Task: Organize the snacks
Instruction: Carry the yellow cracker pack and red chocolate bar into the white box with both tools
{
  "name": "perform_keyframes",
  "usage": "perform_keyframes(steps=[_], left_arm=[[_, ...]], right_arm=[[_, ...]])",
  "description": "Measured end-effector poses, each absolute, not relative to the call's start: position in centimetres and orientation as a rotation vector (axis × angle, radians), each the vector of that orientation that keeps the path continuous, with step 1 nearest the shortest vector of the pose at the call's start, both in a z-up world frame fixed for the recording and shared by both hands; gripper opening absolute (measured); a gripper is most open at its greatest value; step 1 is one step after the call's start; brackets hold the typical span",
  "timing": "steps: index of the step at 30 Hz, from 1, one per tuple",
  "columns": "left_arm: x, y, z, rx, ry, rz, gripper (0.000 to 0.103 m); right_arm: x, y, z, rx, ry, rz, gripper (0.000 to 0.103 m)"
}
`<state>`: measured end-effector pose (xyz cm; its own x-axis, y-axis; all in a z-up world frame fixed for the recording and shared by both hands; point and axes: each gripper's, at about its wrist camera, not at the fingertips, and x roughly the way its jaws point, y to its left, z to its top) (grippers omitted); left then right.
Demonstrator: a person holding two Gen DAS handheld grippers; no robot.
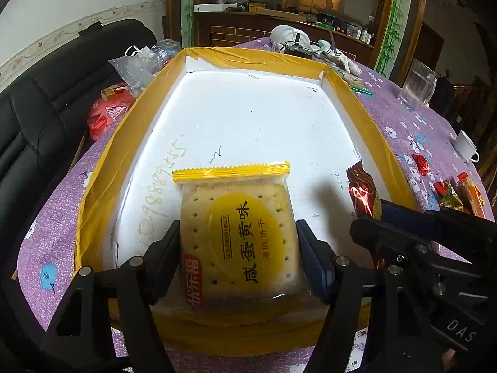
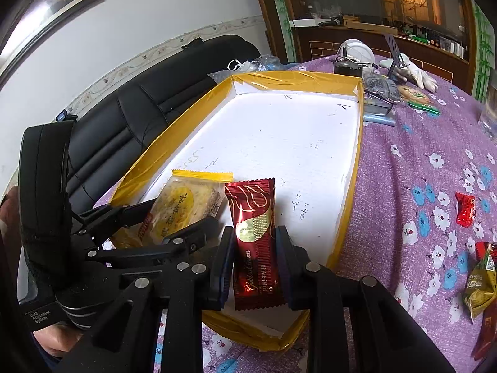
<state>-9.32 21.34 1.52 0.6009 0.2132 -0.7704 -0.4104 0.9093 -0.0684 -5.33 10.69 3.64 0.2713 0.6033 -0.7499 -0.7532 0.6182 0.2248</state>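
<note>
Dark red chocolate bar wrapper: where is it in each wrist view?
Left wrist: dark red chocolate bar wrapper at right, mostly hidden behind the right gripper.
Right wrist: lower centre, clamped upright in that gripper.
Shared landmark: yellow-taped tray, with the biscuit packet beside the wrapper.

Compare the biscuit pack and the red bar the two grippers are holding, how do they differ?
The biscuit pack is wide, square and clear with a yellow label; the red bar is narrow, long and opaque foil. The left gripper holds the pack with its jaws wide apart; the right gripper holds the bar with its jaws close together. Both are sealed snacks held over the near end of the tray.
</note>
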Motion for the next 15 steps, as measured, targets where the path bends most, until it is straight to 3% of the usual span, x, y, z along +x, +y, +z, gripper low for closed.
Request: perform_keyframes(steps=[15], left_arm=[[-9.1, 20.6, 1.4, -0.19, 0.871, 0.38, 0.07]], right_arm=[[-4.0, 12.3, 3.2, -0.204, 0.989, 0.879, 0.027]])
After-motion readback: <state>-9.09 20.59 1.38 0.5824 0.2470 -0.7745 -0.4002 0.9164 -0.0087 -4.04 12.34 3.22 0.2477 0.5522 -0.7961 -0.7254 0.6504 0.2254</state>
